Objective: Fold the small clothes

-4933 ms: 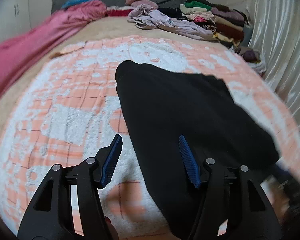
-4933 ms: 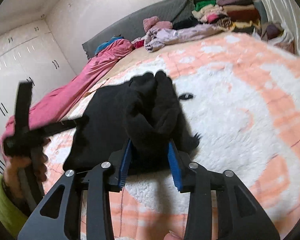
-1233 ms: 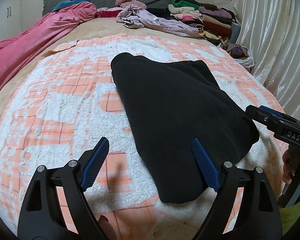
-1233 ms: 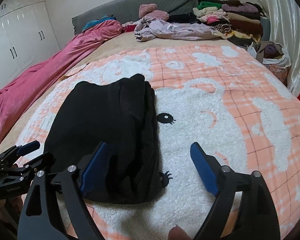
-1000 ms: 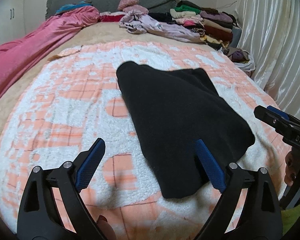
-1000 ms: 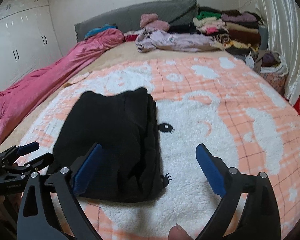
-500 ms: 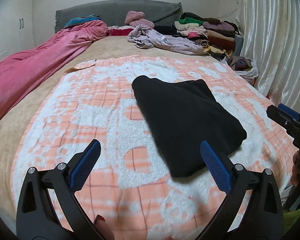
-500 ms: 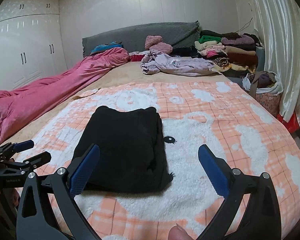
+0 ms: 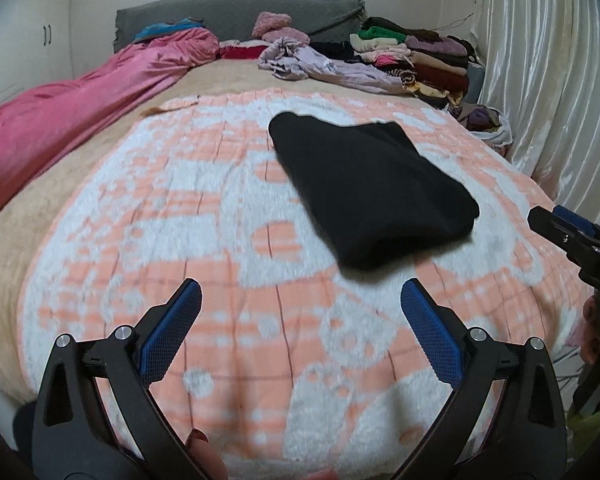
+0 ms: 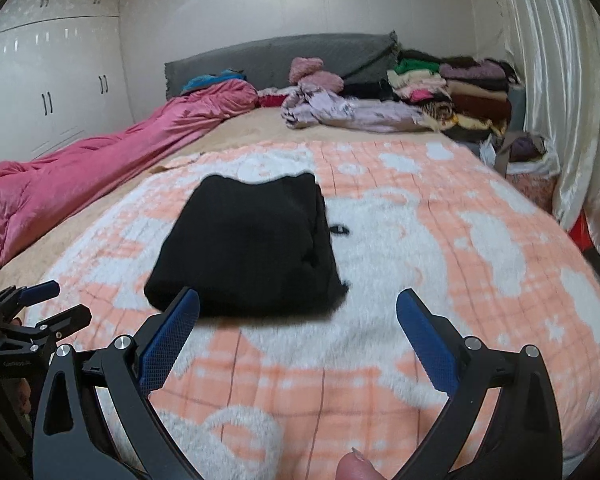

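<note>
A folded black garment (image 9: 370, 190) lies flat on the orange-and-white fleece blanket (image 9: 220, 240); it also shows in the right wrist view (image 10: 248, 248). My left gripper (image 9: 300, 300) is open and empty, held back from the garment's near edge. My right gripper (image 10: 298, 312) is open and empty, just short of the garment's near edge. The right gripper's tip shows at the right edge of the left wrist view (image 9: 572, 232). The left gripper shows at the lower left of the right wrist view (image 10: 28, 316).
A pink duvet (image 9: 80, 108) lies along the left of the bed. A lilac garment (image 9: 324, 66) and stacked folded clothes (image 9: 416, 56) sit by the grey headboard (image 9: 236, 12). White curtains (image 9: 548, 80) hang on the right, wardrobes (image 10: 40, 92) on the left.
Both grippers have let go, opened wide and pulled back and up from the black garment, which now lies folded and looks smaller and farther away.
</note>
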A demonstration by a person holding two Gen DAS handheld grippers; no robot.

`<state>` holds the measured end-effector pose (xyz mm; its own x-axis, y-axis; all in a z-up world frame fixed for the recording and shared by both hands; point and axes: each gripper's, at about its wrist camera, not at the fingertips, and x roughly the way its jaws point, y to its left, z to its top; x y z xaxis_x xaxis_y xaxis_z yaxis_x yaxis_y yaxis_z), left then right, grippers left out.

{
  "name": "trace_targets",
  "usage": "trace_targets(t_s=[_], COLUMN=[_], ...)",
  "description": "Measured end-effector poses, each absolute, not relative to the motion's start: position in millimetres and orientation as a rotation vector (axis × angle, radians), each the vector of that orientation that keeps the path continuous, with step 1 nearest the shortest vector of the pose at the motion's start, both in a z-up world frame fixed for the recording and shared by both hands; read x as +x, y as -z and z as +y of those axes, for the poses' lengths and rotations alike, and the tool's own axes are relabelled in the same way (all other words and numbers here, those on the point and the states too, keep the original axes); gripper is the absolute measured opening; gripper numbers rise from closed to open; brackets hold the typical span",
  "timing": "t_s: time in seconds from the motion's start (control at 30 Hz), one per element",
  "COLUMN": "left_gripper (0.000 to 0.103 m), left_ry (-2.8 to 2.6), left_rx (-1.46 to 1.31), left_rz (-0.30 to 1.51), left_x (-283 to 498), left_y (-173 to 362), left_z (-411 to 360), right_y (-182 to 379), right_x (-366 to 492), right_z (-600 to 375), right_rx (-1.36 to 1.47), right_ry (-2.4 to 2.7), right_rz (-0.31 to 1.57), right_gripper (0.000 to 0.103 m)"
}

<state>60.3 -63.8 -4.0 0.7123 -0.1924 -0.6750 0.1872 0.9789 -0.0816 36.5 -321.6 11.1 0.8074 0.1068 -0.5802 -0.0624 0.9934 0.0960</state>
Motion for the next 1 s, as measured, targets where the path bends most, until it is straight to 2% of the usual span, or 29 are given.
trace_targets(t_s=[0.3,1.0], left_gripper=[0.093,0.093], left_ry=[0.208,0.196], left_rx=[-0.028,-0.027], left_rz=[0.799,0.801], left_x=[56,55], left_y=[23,22], left_z=[-65,-65], right_y=[12,15], right_x=[28,25], right_z=[-314,-311], right_rx=[0.063,0.067], right_ry=[-0.090,-0.095], right_rz=[0.687,0.692], right_gripper=[0.098,0.098])
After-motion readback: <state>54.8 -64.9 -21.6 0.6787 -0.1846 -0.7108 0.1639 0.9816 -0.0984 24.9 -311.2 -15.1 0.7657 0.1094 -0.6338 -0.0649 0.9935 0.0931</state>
